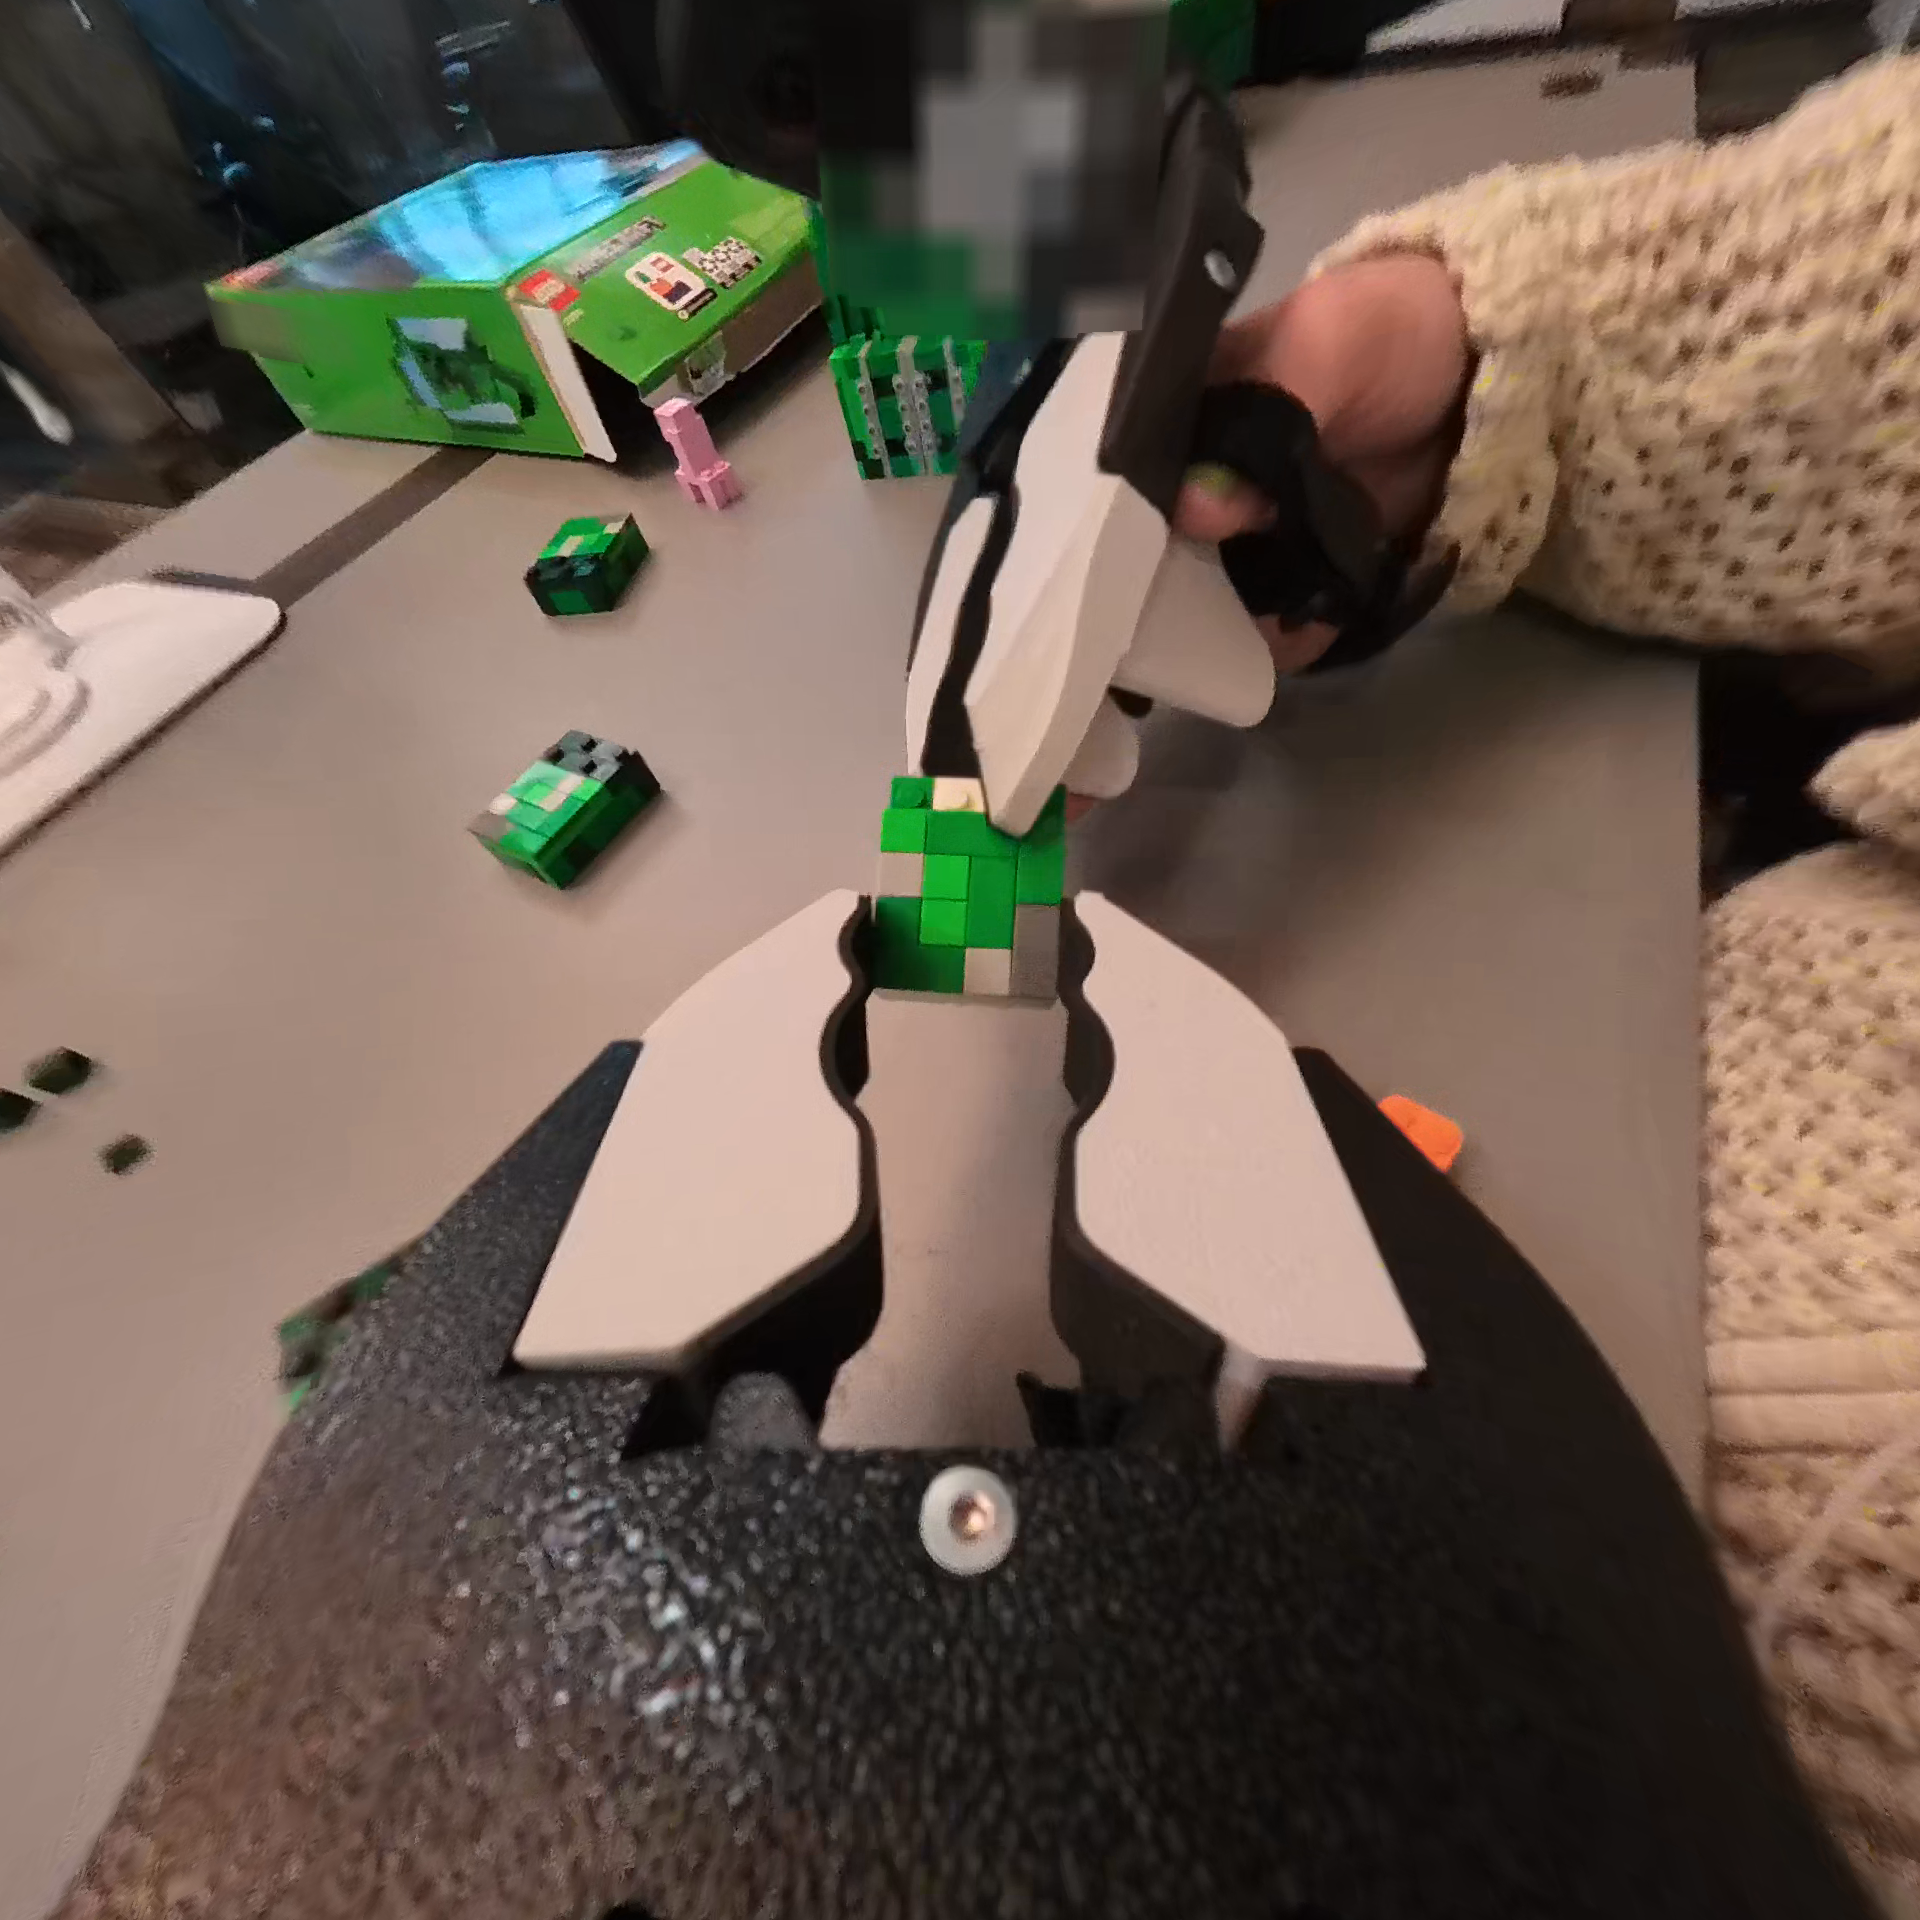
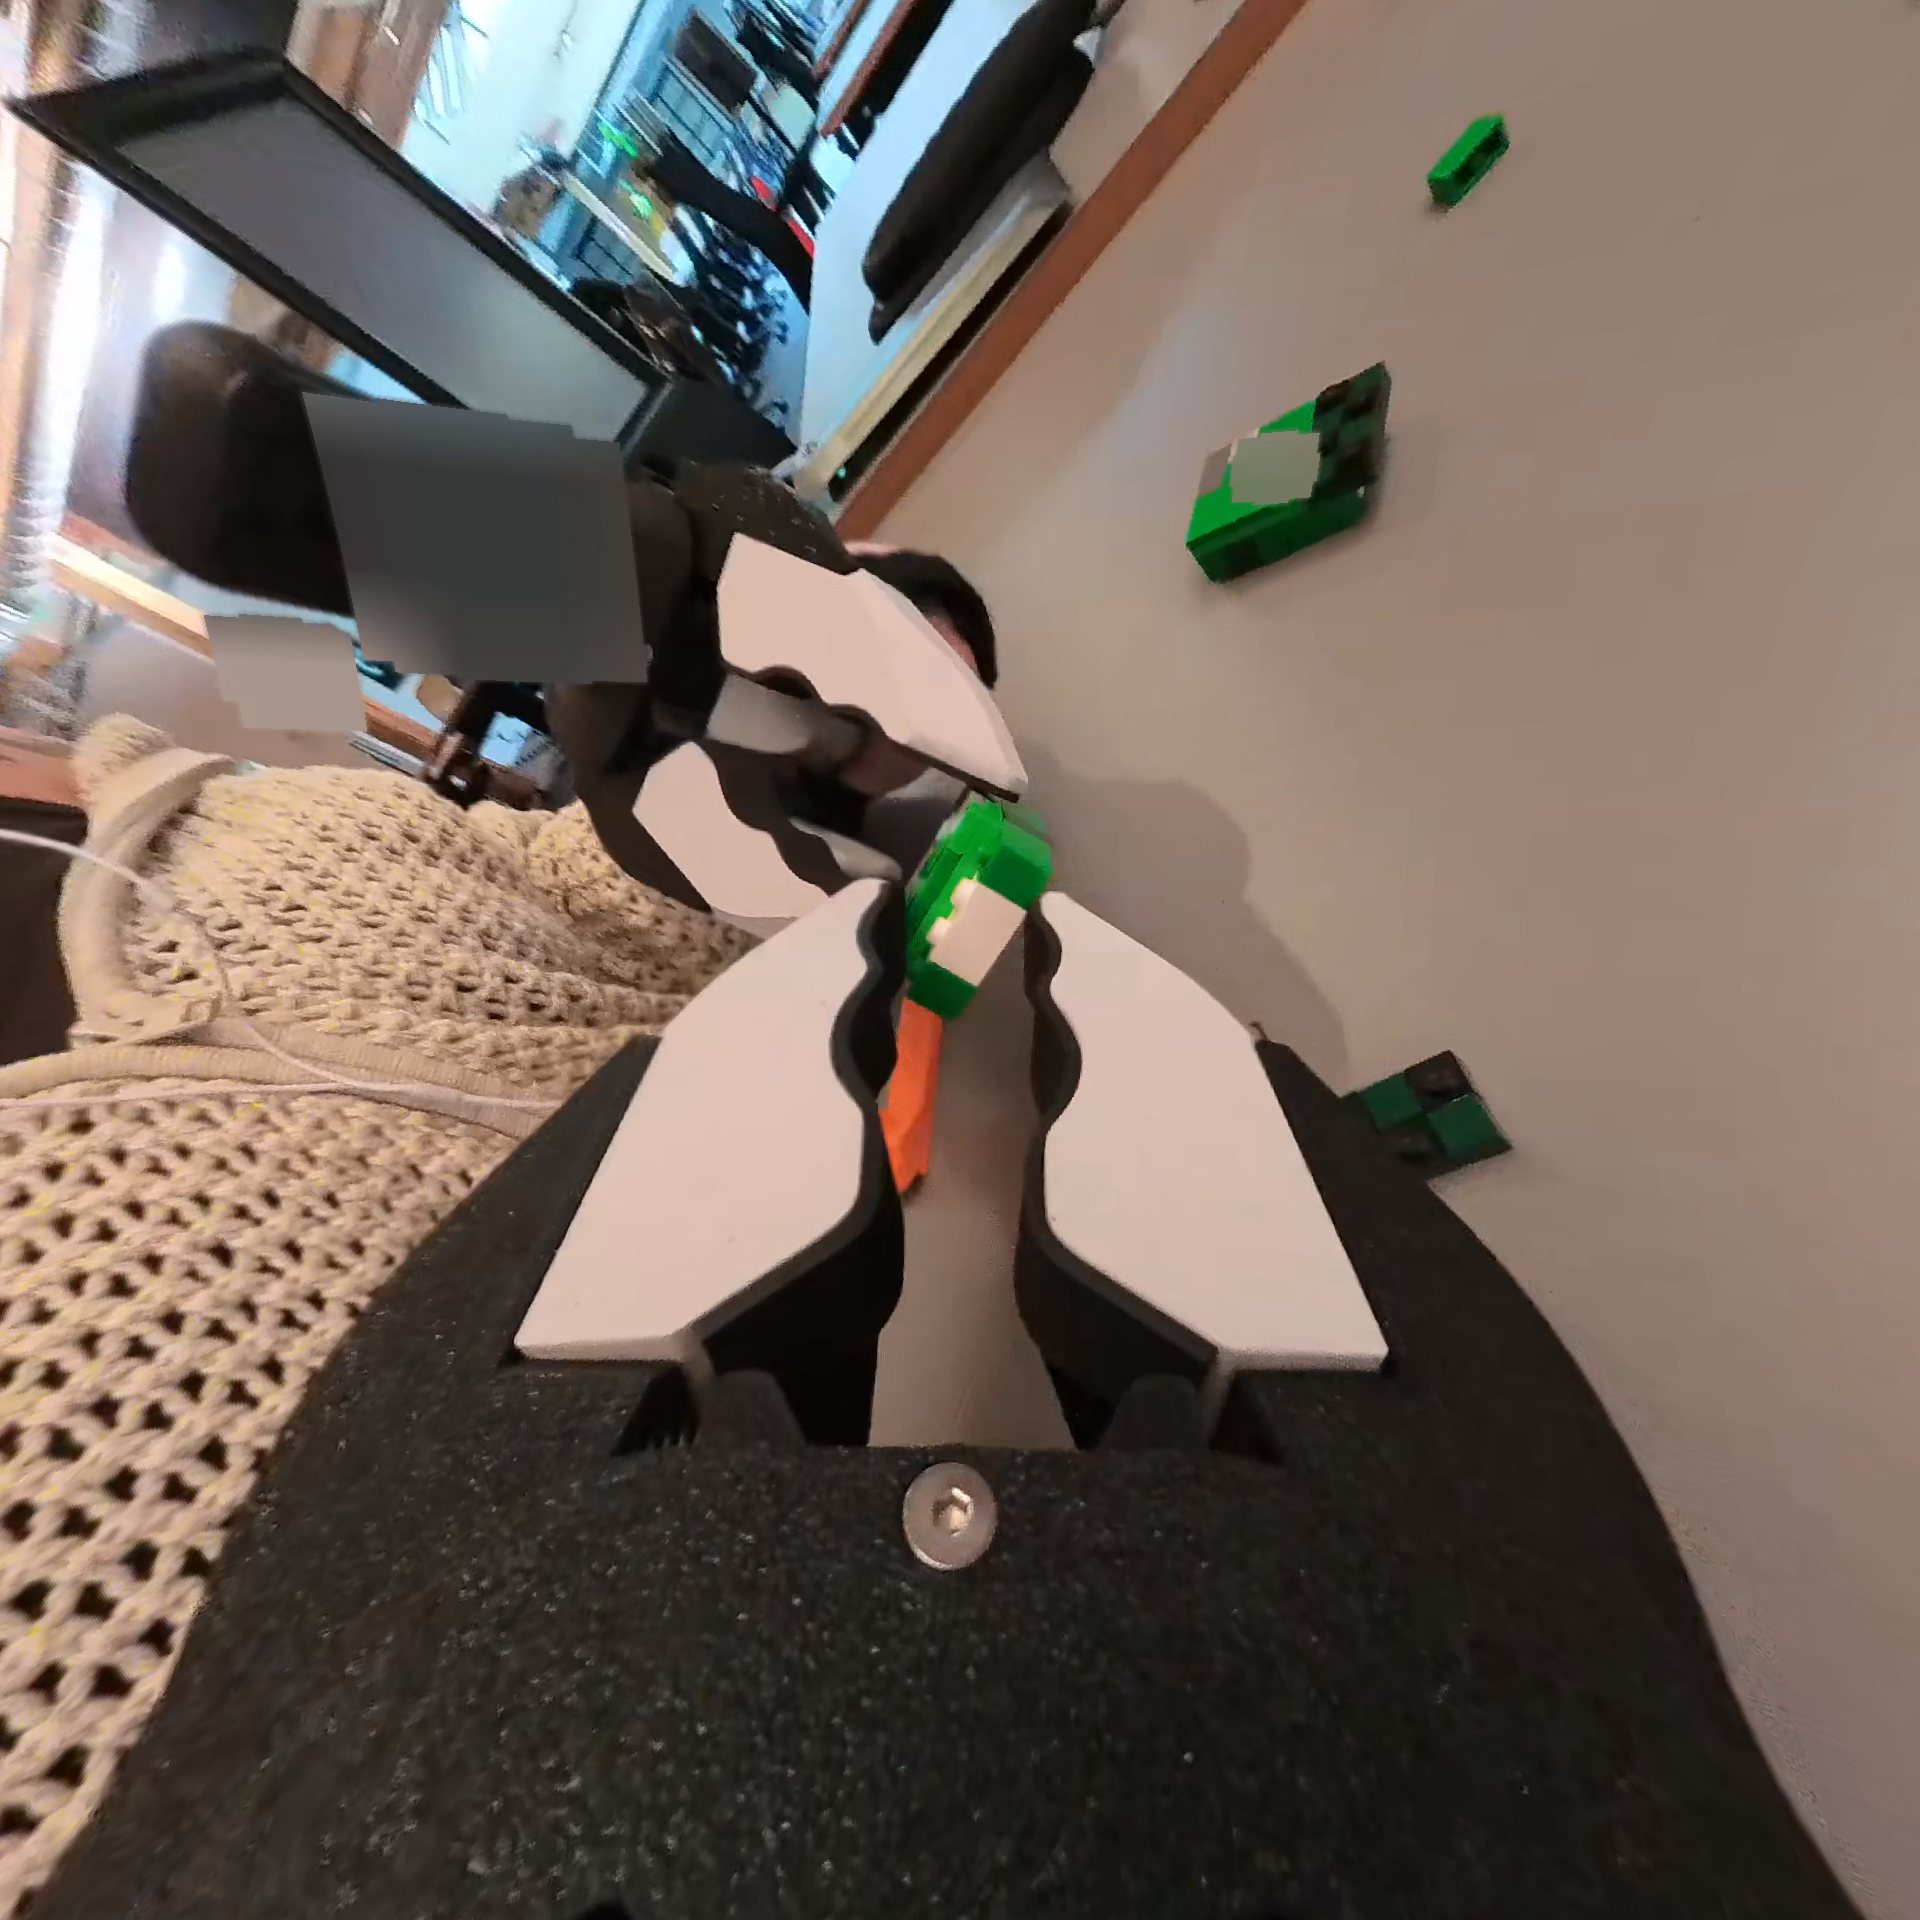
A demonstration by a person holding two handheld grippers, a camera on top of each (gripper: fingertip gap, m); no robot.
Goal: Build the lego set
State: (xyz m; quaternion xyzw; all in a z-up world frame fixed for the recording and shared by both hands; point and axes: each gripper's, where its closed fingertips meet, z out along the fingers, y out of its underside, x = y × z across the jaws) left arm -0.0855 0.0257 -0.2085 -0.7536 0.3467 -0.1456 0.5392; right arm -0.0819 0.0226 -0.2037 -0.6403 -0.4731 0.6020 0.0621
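Observation:
A small green block [image 1: 971, 904] of bright green, white and grey bricks is held just above the grey table [image 1: 364, 935]. My left gripper [image 1: 966, 914] is shut on its lower sides. My right gripper [image 1: 997, 805] comes down from the upper right, its fingertips on the block's top. In the right wrist view the block [image 2: 977, 914] sits between the right gripper's [image 2: 966, 904] fingers, its white brick facing the camera. The left gripper [image 2: 925, 842] clamps it from the left. An orange piece [image 2: 914, 1081] lies below.
A green set box [image 1: 520, 301], a pink figure [image 1: 701, 457] and a green tower build [image 1: 904, 410] stand at the back. Two green sub-builds [image 1: 587, 566] [image 1: 571, 821] and small dark pieces [image 1: 62, 1070] lie left. A knitted sleeve [image 1: 1662, 416] fills the right. Both grippers' tips are close together, under 4 cm apart. My left tips are roughly 8 centimeters from the orange piece [image 2: 914, 1081].

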